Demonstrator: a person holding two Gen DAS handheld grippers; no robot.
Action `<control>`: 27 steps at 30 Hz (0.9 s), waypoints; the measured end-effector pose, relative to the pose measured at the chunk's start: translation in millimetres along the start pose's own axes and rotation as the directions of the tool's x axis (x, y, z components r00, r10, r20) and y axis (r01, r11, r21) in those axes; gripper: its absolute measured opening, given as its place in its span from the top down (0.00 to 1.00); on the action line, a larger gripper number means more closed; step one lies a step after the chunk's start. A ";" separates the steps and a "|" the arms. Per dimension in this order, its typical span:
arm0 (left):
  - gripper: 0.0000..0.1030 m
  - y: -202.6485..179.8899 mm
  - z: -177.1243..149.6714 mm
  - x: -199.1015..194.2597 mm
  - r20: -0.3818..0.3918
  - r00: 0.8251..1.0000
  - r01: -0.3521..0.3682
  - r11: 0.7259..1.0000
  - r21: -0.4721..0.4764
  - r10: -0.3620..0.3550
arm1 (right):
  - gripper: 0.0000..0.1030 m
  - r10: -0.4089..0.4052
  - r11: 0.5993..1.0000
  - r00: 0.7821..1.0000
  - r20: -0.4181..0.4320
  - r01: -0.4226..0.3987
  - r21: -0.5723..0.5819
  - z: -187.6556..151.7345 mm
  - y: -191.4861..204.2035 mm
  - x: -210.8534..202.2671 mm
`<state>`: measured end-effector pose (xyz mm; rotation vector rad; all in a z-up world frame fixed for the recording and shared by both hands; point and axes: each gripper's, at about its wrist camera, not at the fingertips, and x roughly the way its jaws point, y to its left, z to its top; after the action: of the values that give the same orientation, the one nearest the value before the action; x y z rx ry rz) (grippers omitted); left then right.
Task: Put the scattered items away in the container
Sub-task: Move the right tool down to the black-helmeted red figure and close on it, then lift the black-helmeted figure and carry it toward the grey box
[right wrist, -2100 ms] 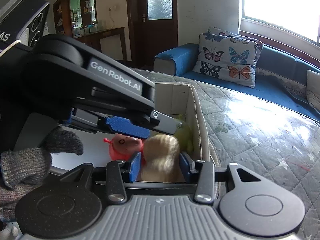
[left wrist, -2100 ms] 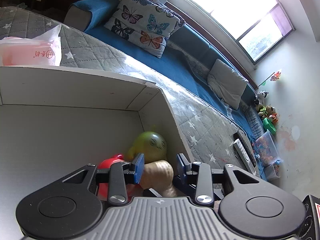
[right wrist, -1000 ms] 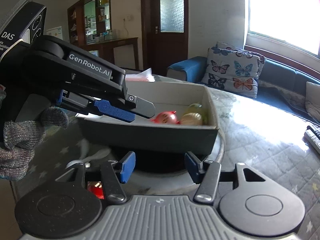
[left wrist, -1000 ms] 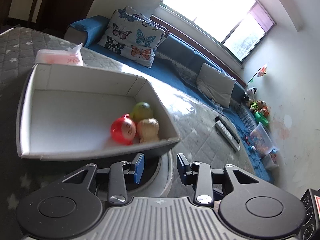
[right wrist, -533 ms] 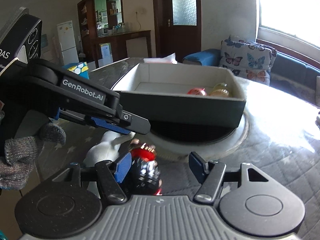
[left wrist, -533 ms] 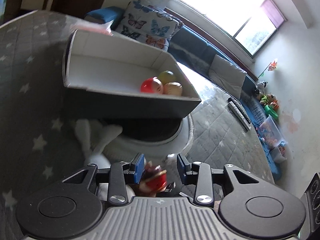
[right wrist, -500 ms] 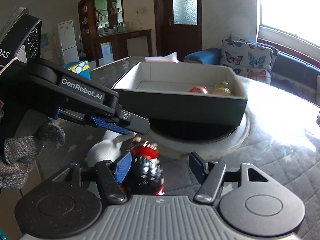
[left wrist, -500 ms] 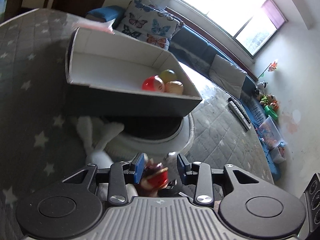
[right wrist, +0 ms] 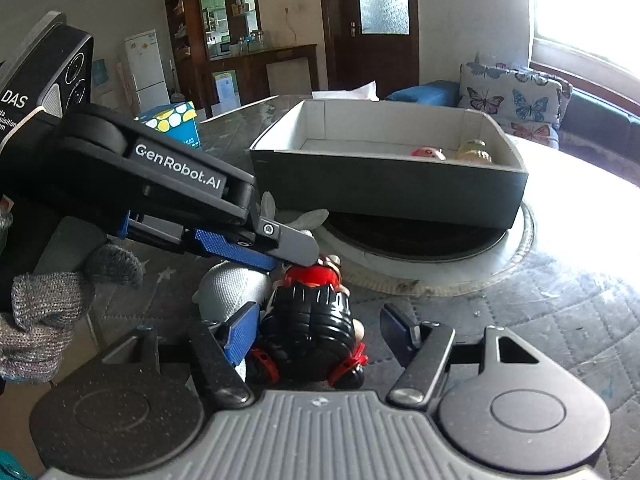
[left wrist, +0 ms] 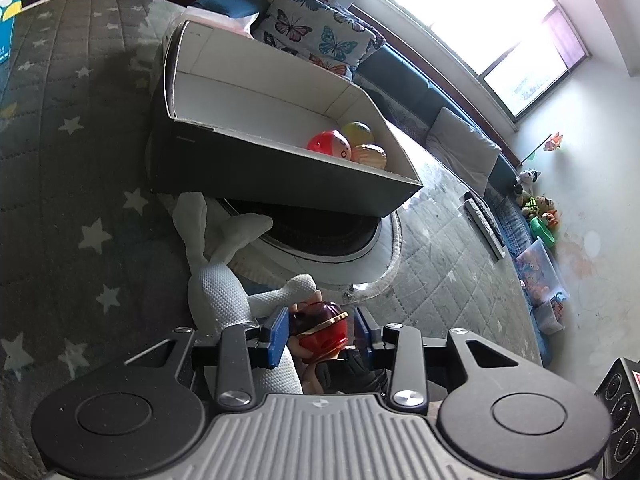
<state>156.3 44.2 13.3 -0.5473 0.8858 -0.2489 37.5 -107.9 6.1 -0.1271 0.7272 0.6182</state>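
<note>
Grippers, both away from the box now, bracket the red-and-black toy on the quilt: left gripper and right gripper spread, neither squeezing, so pickup comes next.

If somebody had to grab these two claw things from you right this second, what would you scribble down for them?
Left claw: open, its fingers either side of the red-helmeted toy figure on the table, not yet squeezed.
Right claw: open, holding nothing, straddling the same figure's black body from its side.
Box: sits on the round turntable, with three ball toys in its far corner. That part is done.
White plush toy: lies on the table beside the figure, in front of the box.
Left to do: close on the figure and drop it in the box, then the plush.
</note>
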 end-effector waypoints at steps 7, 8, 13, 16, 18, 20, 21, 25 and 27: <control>0.63 -1.3 -1.5 6.2 -0.016 1.000 0.010 1.000 -0.004 -0.011 | 0.35 0.001 1.000 1.000 -0.010 -0.001 0.021 -4.7 -5.9 -0.2; 0.63 -1.4 -1.6 6.7 -0.018 1.000 0.012 1.000 -0.005 -0.012 | 0.35 -0.001 1.000 1.000 -0.011 0.001 0.025 -5.8 -7.1 -0.8; 0.63 -4.4 -1.1 11.9 -0.032 0.999 0.017 1.000 -0.007 -0.017 | 0.38 -0.008 0.999 1.000 -0.014 0.009 0.042 -9.9 -13.0 -4.1; 0.62 -6.0 -0.9 15.8 -0.043 0.999 0.027 1.000 -0.009 -0.027 | 0.41 -0.014 0.999 1.000 -0.014 0.015 0.053 -12.1 -17.4 -7.0; 0.62 -6.8 -0.1 18.9 -0.051 0.998 0.036 0.999 -0.021 -0.037 | 0.41 -0.016 0.998 1.000 -0.014 0.017 0.059 -13.8 -20.1 -8.7; 0.62 -9.9 -0.1 21.5 -0.055 0.998 0.036 0.999 -0.018 -0.037 | 0.42 -0.021 0.998 1.000 -0.012 0.022 0.064 -15.0 -21.5 -10.1; 0.61 -12.4 -0.3 23.0 -0.055 0.998 0.034 0.999 -0.008 -0.034 | 0.42 -0.021 0.997 1.000 -0.012 0.022 0.068 -15.6 -22.2 -10.9; 0.61 -17.3 -2.8 26.7 -0.054 0.998 0.040 0.999 0.011 -0.039 | 0.42 -0.027 0.998 1.000 -0.014 0.027 0.065 -16.0 -22.6 -12.0; 0.61 -16.1 -3.5 26.6 -0.052 0.998 0.040 0.999 0.007 -0.039 | 0.42 -0.030 0.998 0.999 -0.014 0.031 0.062 -15.0 -20.7 -10.7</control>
<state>170.2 18.3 2.7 -0.5532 0.9248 -0.3035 34.3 -134.7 -0.1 -0.0849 0.7551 0.5660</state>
